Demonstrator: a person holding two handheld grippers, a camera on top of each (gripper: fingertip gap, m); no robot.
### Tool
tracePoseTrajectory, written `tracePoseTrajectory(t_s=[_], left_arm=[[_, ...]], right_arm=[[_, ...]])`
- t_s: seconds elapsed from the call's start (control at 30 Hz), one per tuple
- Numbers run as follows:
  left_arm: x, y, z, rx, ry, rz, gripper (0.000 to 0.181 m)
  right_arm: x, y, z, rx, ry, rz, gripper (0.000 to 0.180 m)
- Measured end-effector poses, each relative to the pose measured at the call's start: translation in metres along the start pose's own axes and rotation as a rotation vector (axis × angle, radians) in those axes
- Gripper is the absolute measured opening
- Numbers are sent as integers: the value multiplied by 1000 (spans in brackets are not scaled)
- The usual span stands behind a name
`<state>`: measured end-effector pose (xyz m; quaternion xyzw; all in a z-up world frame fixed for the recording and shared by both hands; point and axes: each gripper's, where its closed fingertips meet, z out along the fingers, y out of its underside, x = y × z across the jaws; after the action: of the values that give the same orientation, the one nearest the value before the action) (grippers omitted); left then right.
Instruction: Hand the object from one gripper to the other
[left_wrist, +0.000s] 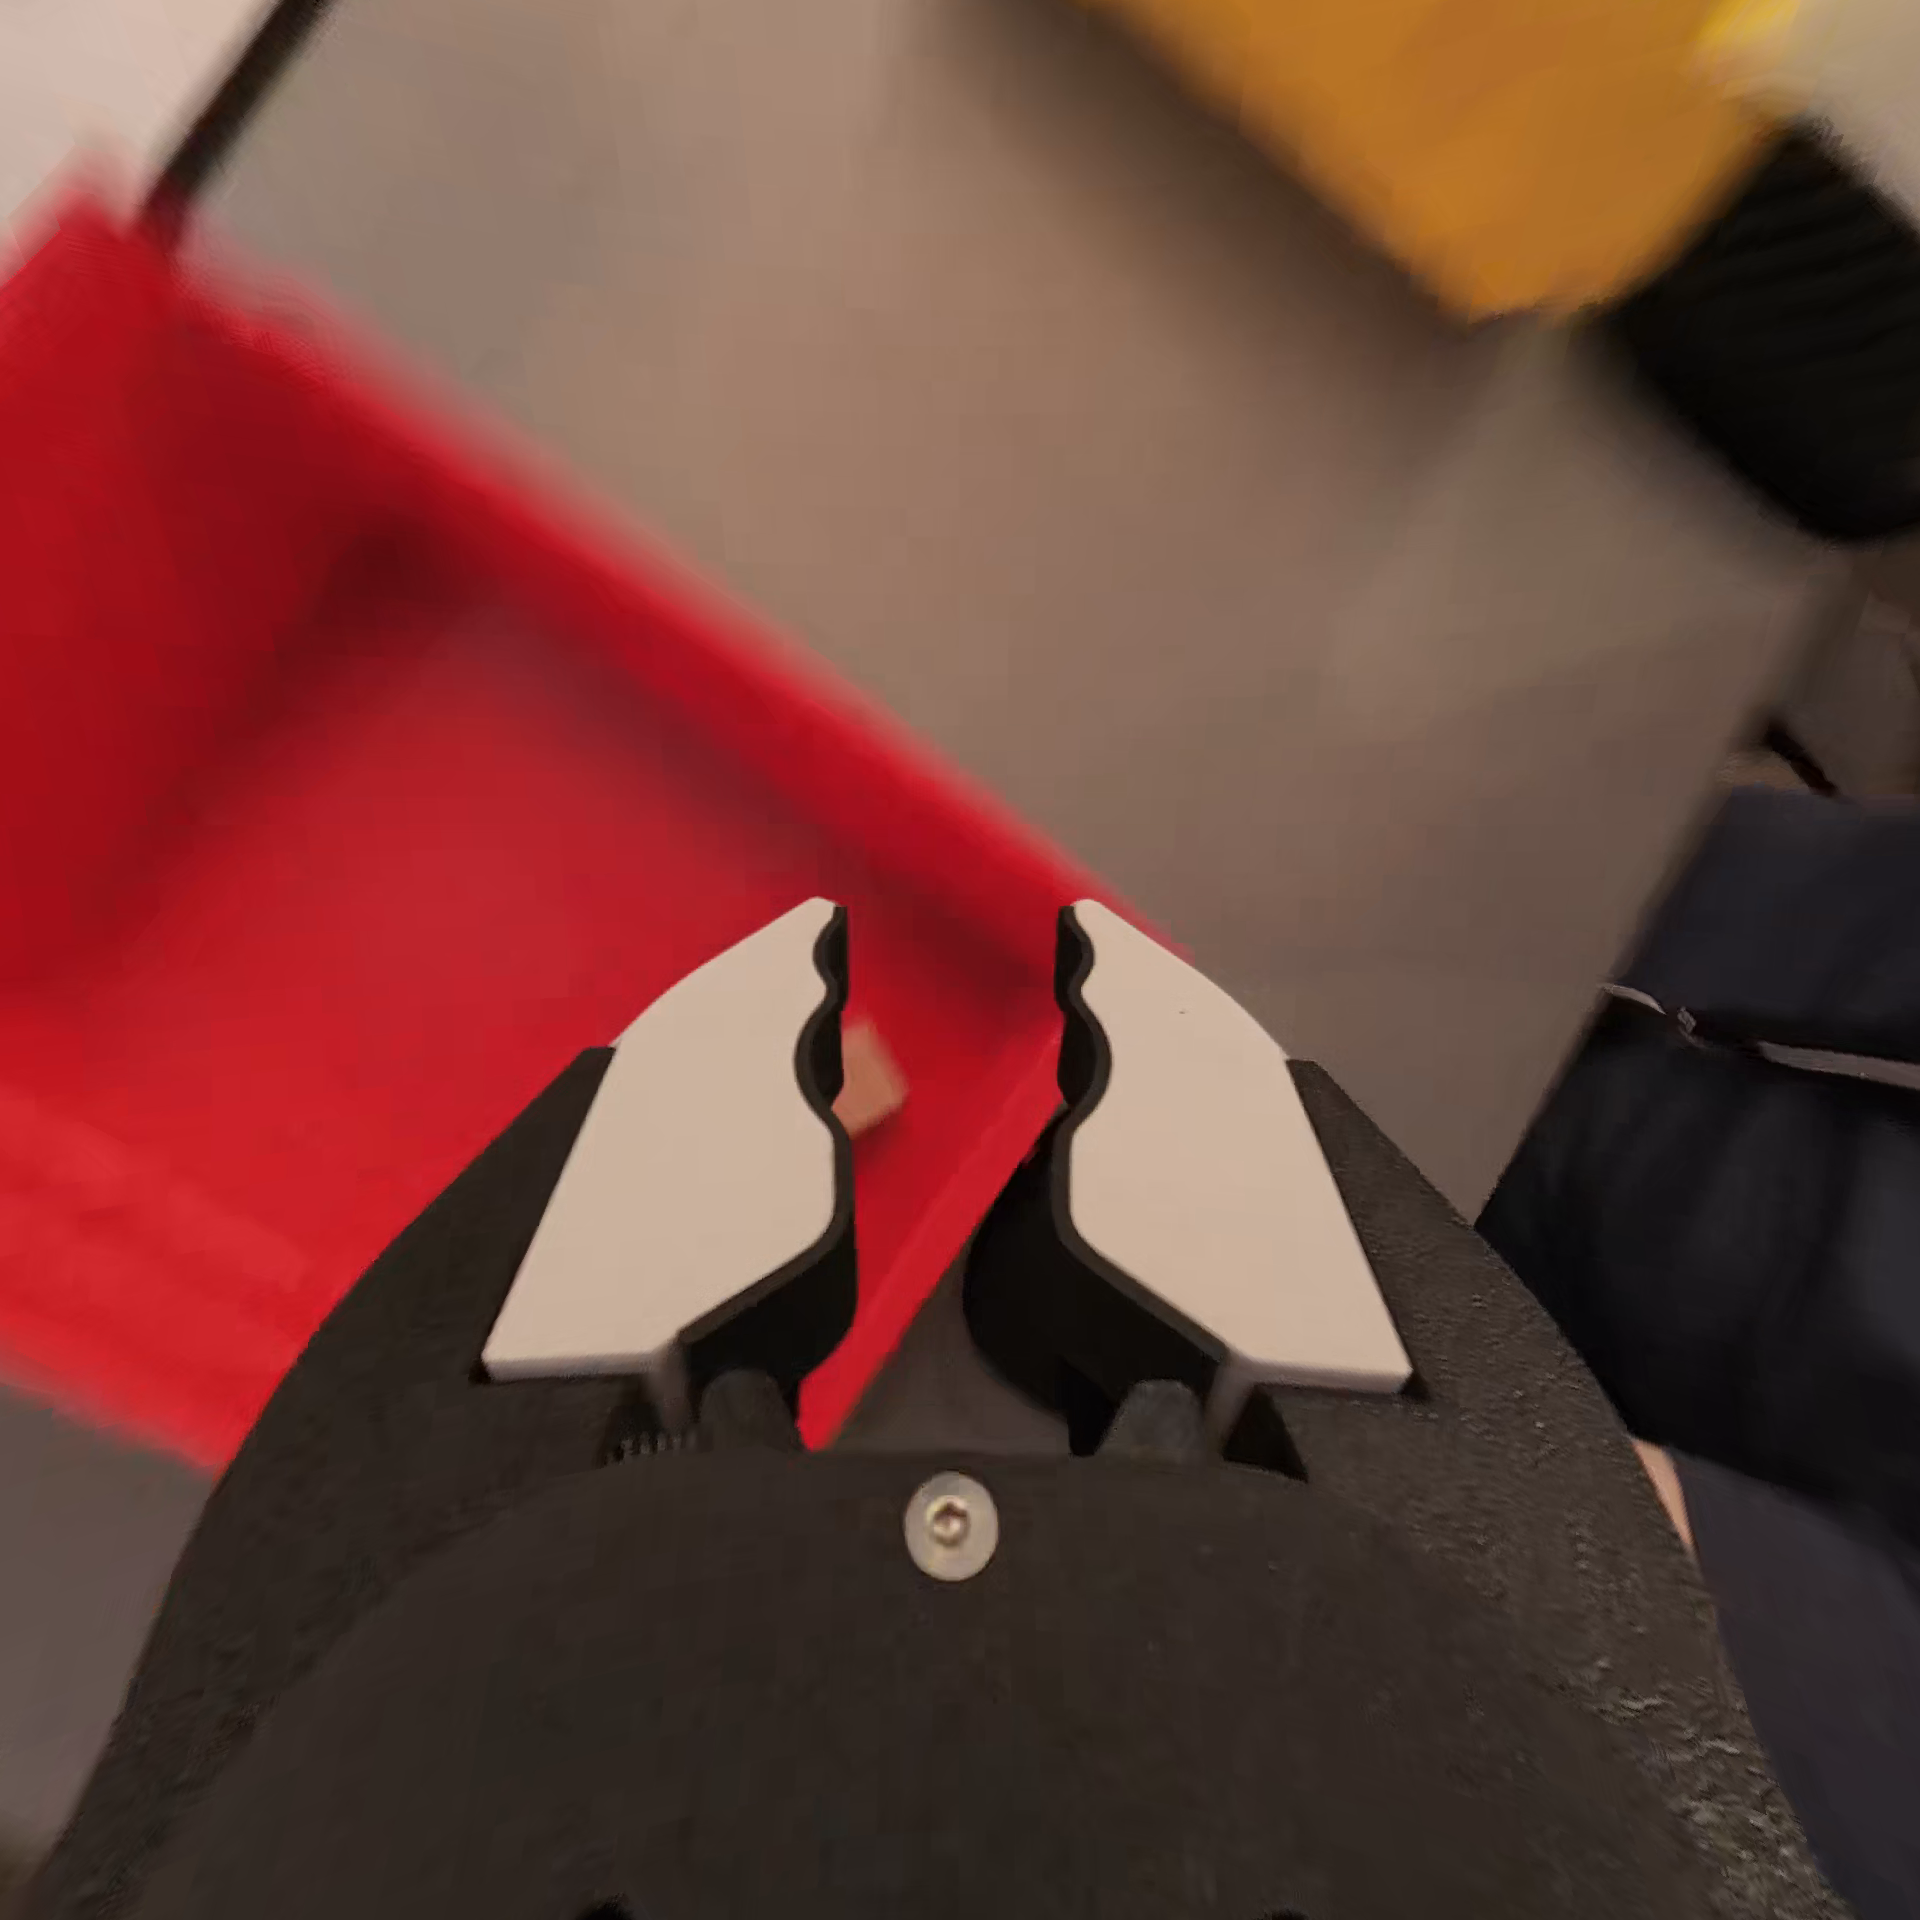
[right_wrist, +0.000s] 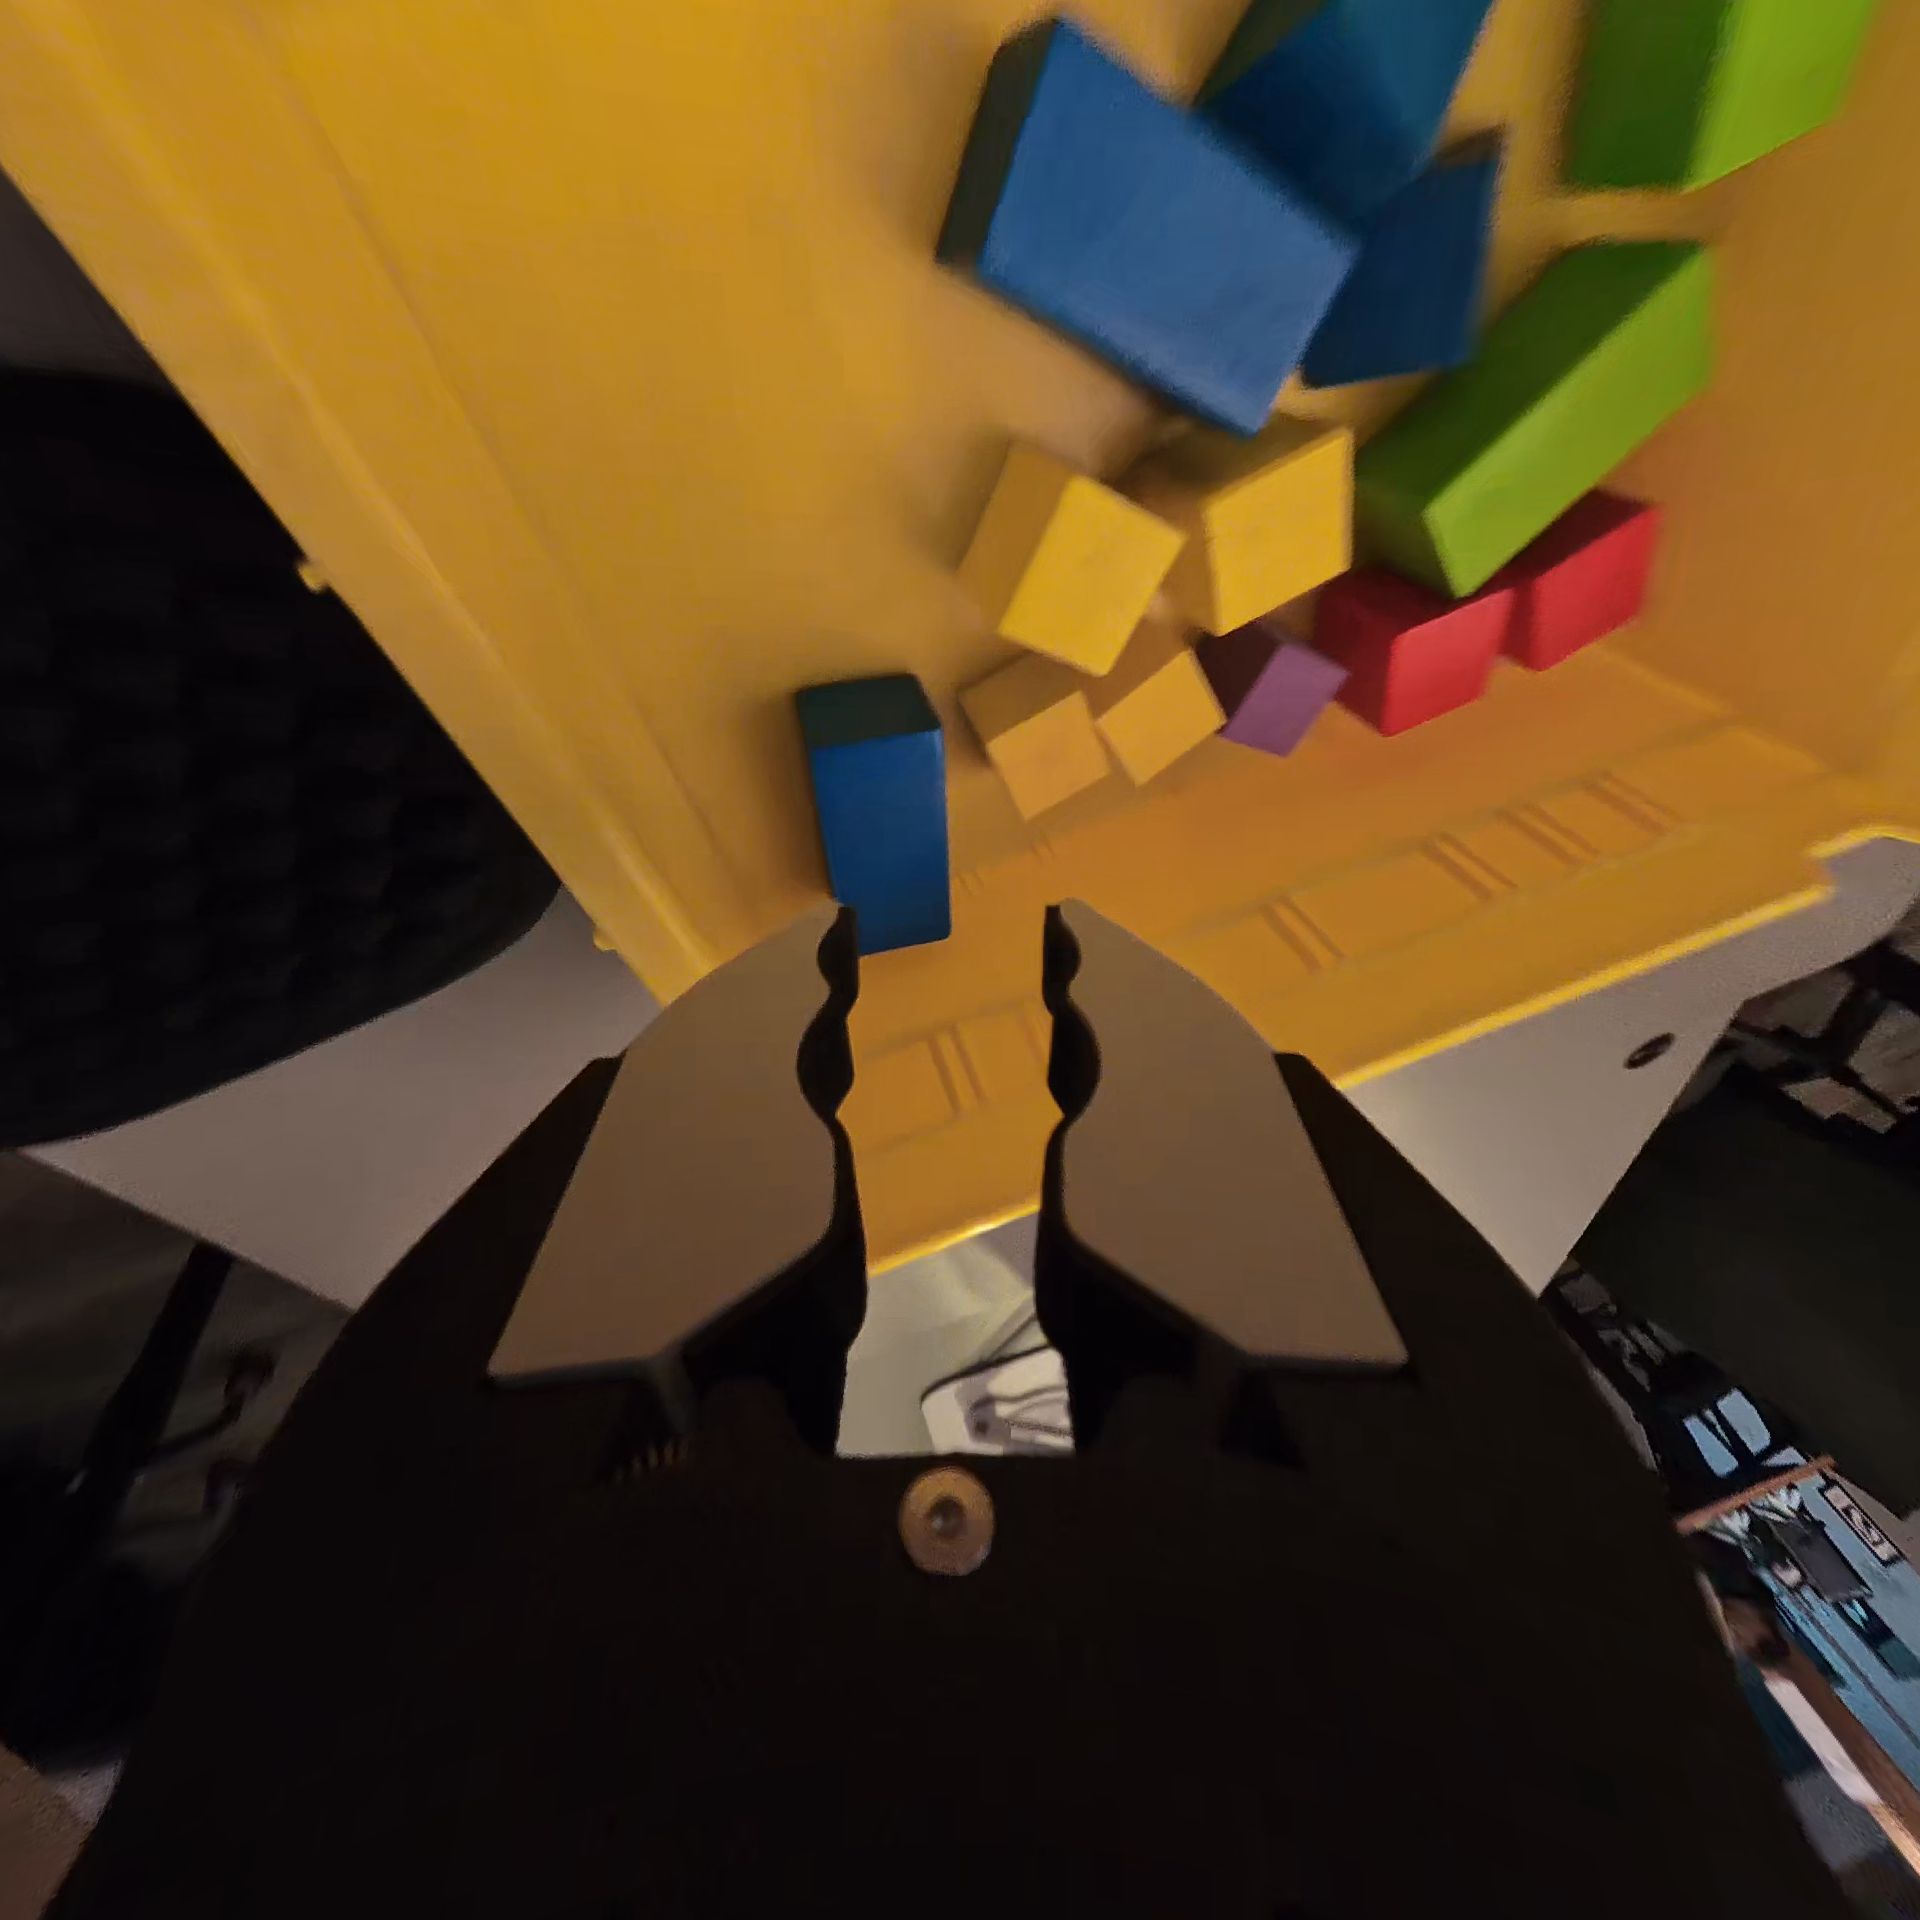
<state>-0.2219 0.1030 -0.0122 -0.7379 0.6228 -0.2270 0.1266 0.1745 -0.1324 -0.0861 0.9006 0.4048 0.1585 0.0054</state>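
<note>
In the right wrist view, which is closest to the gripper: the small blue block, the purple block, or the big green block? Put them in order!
From the right gripper:
1. Small blue block, just past the left fingertip.
2. Purple block, farther up, to the right.
3. Big green block, farthest, upper right.
All lie in the yellow bin.

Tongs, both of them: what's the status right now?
Left tongs open, empty, over red bin. Right tongs open, empty, facing blue block in yellow bin. No handover yet. Nothing blocking.
</note>
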Motion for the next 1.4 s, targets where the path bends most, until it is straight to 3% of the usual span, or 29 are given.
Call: tracePoseTrajectory(t_s=[0.1,0.33,0.57,0.8,1.4], left_arm=[[-31,28,8,-115,-54,-206,38],[-52,58,21,-206,-45,-401,39],[-45,87,39,-391,-86,-450,63],[-47,106,62,-596,-155,-473,78],[-47,120,79,-737,-161,-473,68]], right_arm=[[12,-18,-24,123,64,33,35],[36,-76,-76,457,159,54,35],[47,-119,-98,655,172,49,35],[45,-114,-79,607,166,25,35],[49,-106,-64,576,132,47,34]])
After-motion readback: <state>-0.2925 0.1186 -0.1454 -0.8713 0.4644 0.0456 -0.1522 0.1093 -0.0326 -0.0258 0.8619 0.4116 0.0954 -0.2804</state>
